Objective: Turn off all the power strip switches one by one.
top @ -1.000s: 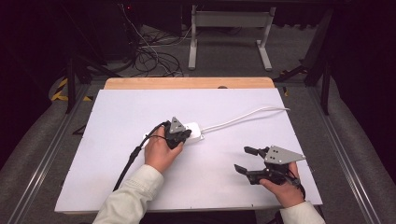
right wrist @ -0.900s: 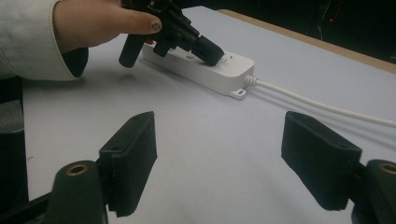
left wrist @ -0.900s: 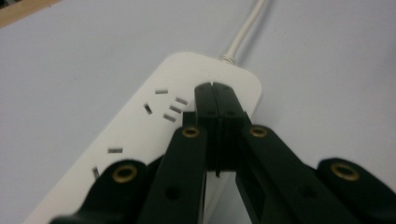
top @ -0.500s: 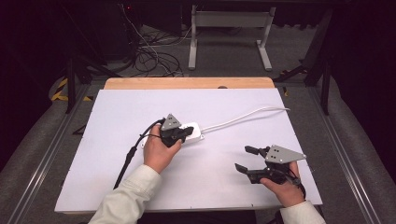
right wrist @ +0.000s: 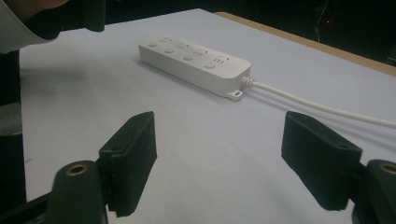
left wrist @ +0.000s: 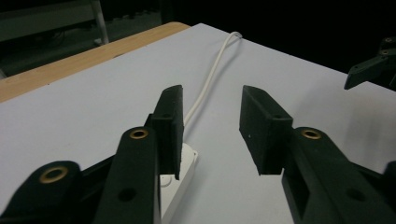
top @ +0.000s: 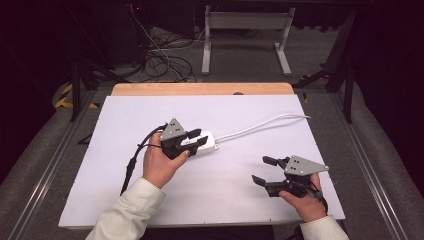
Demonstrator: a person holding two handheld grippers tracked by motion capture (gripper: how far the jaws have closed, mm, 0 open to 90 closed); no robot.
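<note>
A white power strip [top: 208,143] lies flat near the middle of the white table, with its white cable [top: 265,125] running off toward the far right edge. My left gripper [top: 200,138] hovers over the strip's left end, open. In the left gripper view the strip [left wrist: 180,186] lies under the left jaw with nothing between the jaws [left wrist: 211,126], and the cable [left wrist: 210,79] stretches ahead. My right gripper [top: 260,169] is held open near the front right, apart from the strip. The right gripper view has the strip [right wrist: 196,63] ahead of its wide-open jaws [right wrist: 219,140].
The white table top [top: 125,200] has a wooden strip [top: 200,89] along its far edge. The left gripper's black cable [top: 135,160] trails toward the front left. Beyond the table stand a white frame [top: 245,30] and loose floor cables [top: 165,60].
My left gripper has drawn back a little to the left along the power strip, so more of the strip shows. The right gripper has not moved.
</note>
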